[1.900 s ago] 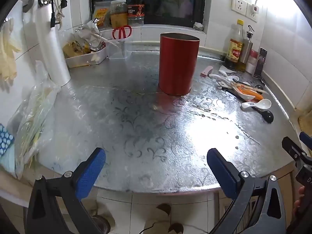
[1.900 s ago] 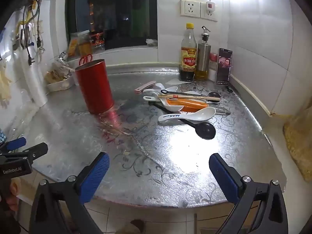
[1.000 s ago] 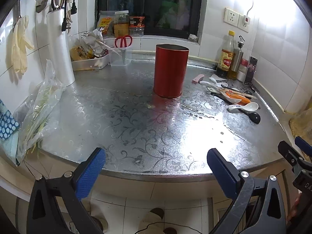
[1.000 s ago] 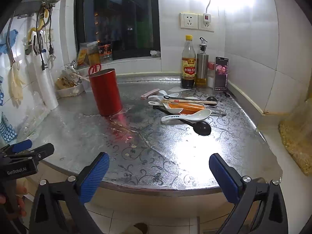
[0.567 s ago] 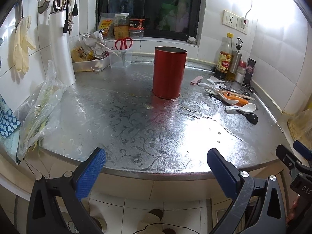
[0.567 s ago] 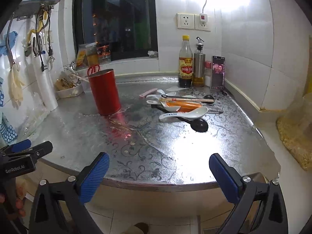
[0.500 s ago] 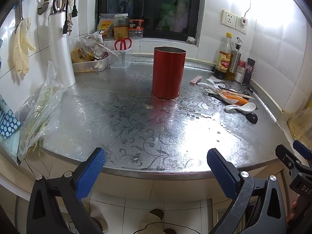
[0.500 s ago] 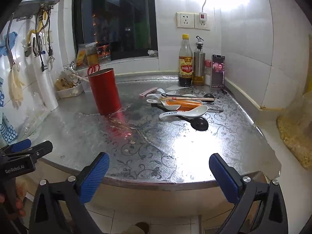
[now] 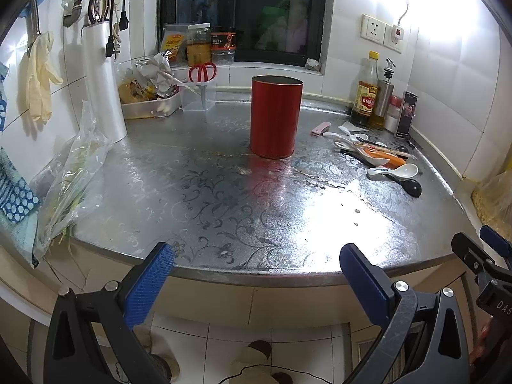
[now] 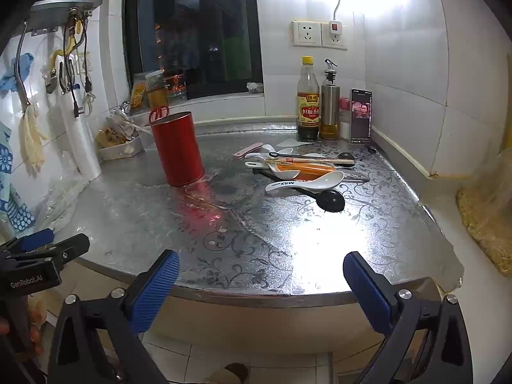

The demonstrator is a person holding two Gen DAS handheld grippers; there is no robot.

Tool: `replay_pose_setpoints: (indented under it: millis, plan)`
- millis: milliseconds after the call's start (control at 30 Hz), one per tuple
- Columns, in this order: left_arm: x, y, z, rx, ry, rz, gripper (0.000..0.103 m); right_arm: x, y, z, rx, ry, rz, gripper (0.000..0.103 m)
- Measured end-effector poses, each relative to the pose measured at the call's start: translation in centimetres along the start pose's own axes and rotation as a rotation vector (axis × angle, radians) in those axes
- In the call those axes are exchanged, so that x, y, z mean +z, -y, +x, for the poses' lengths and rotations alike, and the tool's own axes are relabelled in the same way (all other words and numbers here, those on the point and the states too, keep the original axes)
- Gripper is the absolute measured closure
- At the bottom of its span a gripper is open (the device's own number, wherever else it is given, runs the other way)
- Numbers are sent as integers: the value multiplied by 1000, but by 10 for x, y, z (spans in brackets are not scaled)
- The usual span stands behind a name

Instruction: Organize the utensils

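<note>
A red cylindrical canister (image 9: 276, 116) stands upright, open-topped, mid-counter toward the back edge of a shiny patterned countertop (image 9: 224, 198). Spoons and utensils (image 9: 377, 156) lie heaped near the right edge. The left gripper (image 9: 256, 275) hangs wide apart before the front edge, empty.

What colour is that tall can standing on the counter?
The tall can is red with a bare metal rim, clearest in the left wrist view.

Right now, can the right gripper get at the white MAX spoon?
Probably yes. The right gripper is open, off the counter edge; bare counter lies between it and the white MAX spoon, which lies atop the pile.
</note>
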State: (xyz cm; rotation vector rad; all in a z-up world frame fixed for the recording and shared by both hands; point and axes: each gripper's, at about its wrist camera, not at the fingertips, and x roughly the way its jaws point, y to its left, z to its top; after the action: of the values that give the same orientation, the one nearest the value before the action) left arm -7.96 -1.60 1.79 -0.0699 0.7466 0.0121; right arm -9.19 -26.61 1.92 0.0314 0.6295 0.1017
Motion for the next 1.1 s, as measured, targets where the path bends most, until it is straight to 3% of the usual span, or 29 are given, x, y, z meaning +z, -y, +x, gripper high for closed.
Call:
replay_pose_setpoints:
  millis: [1100]
  plan:
    - [-2,2,2,0,-13,-4,0,-1,5,-1,8,15,8,0]
